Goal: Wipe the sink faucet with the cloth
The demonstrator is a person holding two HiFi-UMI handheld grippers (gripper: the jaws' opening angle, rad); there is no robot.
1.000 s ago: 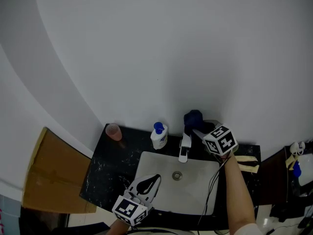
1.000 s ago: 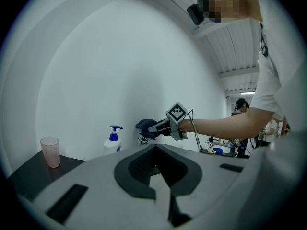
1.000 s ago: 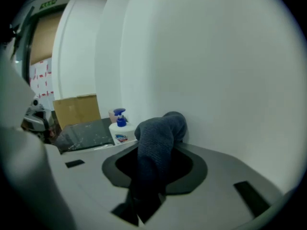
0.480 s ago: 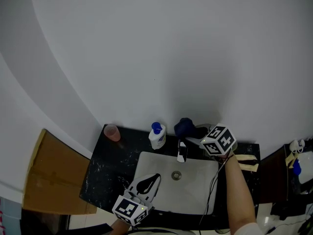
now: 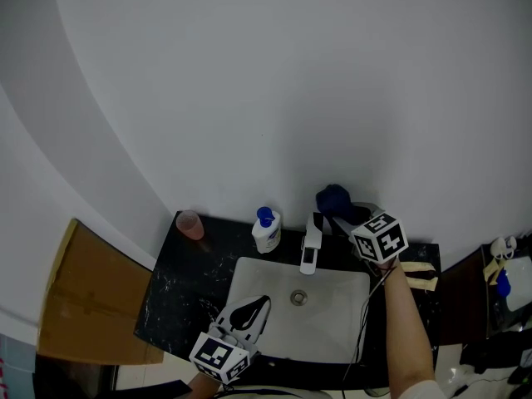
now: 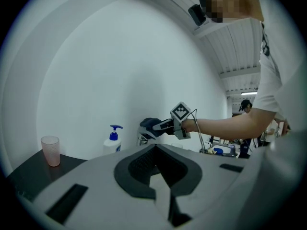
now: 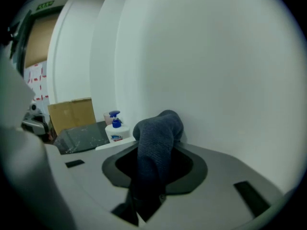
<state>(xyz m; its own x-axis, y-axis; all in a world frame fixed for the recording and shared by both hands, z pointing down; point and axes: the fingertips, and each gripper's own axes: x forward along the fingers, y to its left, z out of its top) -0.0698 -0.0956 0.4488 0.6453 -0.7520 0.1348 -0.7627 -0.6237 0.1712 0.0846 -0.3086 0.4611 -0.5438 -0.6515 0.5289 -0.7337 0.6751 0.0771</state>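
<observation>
The surface (image 5: 170, 293) is a dark, speckled top set against a plain pale wall (image 5: 274, 81). A white sink (image 5: 249, 277) is sunk into it, with its drain (image 5: 298, 298) near the middle of the basin. A brown cardboard box (image 5: 91, 293) stands off the surface's left end.

I count one faucet (image 5: 311, 252), at the back rim of the sink with its spout reaching over the basin. There is one soap bottle (image 5: 267, 231), white with a blue pump, just left of the faucet. One pink cup (image 5: 191, 224) stands in the back left corner, well apart from the bottle. There is one cloth (image 5: 332, 198), dark blue.

I hold two grippers. My right gripper (image 5: 339, 213) reaches in from the right, and its fingers (image 7: 192, 169) are clamped on the cloth, which bunches up past their tips. The cloth sits close to the wall, just behind and to the right of the faucet's top. I cannot tell whether it touches the faucet.

My left gripper (image 5: 262, 304) hangs over the sink's front left edge. Its fingers (image 6: 139, 164) are closed together on nothing.
</observation>
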